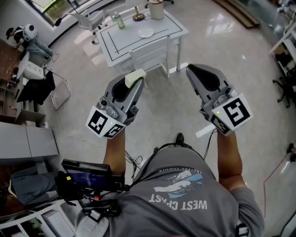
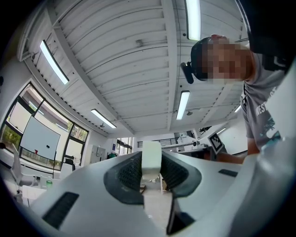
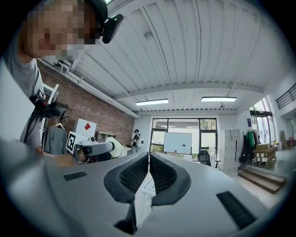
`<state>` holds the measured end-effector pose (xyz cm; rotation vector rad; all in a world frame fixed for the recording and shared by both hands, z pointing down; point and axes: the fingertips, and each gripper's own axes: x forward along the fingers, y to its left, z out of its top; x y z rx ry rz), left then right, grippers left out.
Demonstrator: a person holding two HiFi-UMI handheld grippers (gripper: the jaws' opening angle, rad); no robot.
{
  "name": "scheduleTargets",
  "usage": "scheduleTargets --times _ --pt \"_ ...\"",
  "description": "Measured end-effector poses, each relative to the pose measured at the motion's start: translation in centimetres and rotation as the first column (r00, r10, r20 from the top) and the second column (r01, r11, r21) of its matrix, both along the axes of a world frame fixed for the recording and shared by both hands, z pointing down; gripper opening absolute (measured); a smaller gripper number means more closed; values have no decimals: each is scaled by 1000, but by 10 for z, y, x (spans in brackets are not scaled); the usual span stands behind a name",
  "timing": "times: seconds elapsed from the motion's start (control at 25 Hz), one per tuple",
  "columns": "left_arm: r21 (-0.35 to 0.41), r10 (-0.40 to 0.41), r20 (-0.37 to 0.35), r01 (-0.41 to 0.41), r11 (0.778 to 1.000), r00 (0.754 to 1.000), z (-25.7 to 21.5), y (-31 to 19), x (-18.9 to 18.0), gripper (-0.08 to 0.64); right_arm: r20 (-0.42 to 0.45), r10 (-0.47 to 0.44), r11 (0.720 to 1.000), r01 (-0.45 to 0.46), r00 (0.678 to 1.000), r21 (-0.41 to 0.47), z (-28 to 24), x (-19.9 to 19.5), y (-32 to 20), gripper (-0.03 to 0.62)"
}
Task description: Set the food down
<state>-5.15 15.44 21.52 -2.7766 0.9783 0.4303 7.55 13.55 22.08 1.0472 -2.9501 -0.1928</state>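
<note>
A pale cream block of food (image 1: 135,77) sticks out from between the fingertips of my left gripper (image 1: 137,82), which is shut on it and held at waist height over the floor. In the left gripper view the food (image 2: 151,156) stands upright between the dark pads (image 2: 131,173), tilted up toward the ceiling. My right gripper (image 1: 190,70) is held level beside it, shut with nothing in it; its pads (image 3: 163,172) meet along a thin line. The white table (image 1: 163,24) stands a step ahead of both grippers.
On the table are a white plate (image 1: 146,32), a green bottle (image 1: 119,21), a white container (image 1: 156,9) and a small brass dish (image 1: 138,17). A chair with dark cloth (image 1: 39,88) stands at the left. A person (image 1: 32,39) sits far left.
</note>
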Motion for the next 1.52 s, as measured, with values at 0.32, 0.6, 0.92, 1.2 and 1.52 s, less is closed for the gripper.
scheduleTargets --times 0.32,0.6,0.92,1.2,1.52 --pt "14 -65 16 65 998 998 -2 -31 31 104 10 -75 997 75 997 14 -4 24 -37 9" --pt "7 -86 17 86 996 996 -4 -57 32 104 10 -107 994 107 994 6 -7 23 -66 9" --pt "-9 -79 6 79 997 997 4 -100 -8 104 4 -102 995 102 995 -18 5 -18 -106 8" --pt "-1 -38 11 38 999 999 0 -131 -43 103 4 -63 998 64 998 -10 3 -53 -135 9" --pt "15 15 -3 -15 1000 1000 4 -152 -78 104 -6 -10 1000 10 1000 13 2 -86 -148 9"
